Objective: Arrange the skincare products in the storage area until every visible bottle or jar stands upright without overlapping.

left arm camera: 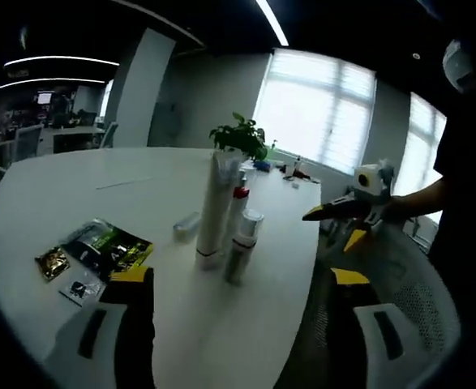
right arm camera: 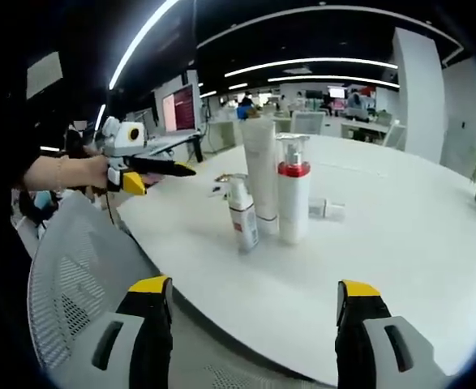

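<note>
Three skincare products stand upright in a tight cluster near the white table's edge: a tall white tube [left arm camera: 216, 207] [right arm camera: 260, 166], a white pump bottle with a red collar [left arm camera: 239, 201] [right arm camera: 293, 194] and a short pump bottle [left arm camera: 242, 253] [right arm camera: 242, 212]. A small clear bottle [left arm camera: 186, 224] [right arm camera: 327, 209] lies on its side behind them. My left gripper [left arm camera: 242, 277] [right arm camera: 169, 177] is open and empty, short of the cluster. My right gripper [right arm camera: 254, 288] [left arm camera: 335, 227] is also open and empty, off the table's edge, facing the cluster from the other side.
Flat sachets and packets [left arm camera: 100, 247] lie on the white table [left arm camera: 75, 194] to the left of the cluster. A green plant [left arm camera: 239, 136] stands at the far edge. A grey mesh chair [right arm camera: 67, 284] [left arm camera: 400, 275] sits beside the table. A person's hand [right arm camera: 63, 172] holds the left gripper.
</note>
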The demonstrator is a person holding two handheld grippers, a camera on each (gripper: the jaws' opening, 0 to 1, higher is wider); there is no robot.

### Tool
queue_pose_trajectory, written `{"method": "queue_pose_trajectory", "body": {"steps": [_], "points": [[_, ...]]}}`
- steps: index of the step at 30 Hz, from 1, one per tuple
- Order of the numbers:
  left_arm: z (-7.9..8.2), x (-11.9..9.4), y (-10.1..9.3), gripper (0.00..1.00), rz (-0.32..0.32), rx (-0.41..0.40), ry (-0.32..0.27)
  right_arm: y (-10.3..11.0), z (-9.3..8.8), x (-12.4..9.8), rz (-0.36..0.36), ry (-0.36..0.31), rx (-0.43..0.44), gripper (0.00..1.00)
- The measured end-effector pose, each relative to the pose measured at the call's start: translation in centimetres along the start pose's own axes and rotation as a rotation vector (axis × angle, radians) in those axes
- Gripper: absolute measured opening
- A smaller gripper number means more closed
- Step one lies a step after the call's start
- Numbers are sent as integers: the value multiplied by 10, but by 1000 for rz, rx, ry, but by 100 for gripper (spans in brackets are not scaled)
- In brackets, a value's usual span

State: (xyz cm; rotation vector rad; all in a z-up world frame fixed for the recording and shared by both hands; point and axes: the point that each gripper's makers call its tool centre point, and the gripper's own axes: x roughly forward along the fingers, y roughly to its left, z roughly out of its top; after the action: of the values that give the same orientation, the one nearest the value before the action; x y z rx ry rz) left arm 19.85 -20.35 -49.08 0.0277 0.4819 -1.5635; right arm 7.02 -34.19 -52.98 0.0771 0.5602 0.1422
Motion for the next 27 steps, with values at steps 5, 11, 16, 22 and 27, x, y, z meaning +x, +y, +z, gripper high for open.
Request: {"method": "queue_pose_trajectory", "body": {"steps": [5,11,16,22,27], "points": [[-3,-13,8,83,84,-66,11,-1,7,-2,6,-18,15,86],[-4,-27,14,90,140,-117,12,3,13,-3,20,-25,3,86],[3,-36,10,92,166,-98,13,5,18,-5,33,-30,5,86],[-3,-43,7,95,180,-61,53,6,18,-2,60,-32,52,86],[-2,-51,3,97,206,-85,45,9,17,-2,72,-28,59,87]]}}
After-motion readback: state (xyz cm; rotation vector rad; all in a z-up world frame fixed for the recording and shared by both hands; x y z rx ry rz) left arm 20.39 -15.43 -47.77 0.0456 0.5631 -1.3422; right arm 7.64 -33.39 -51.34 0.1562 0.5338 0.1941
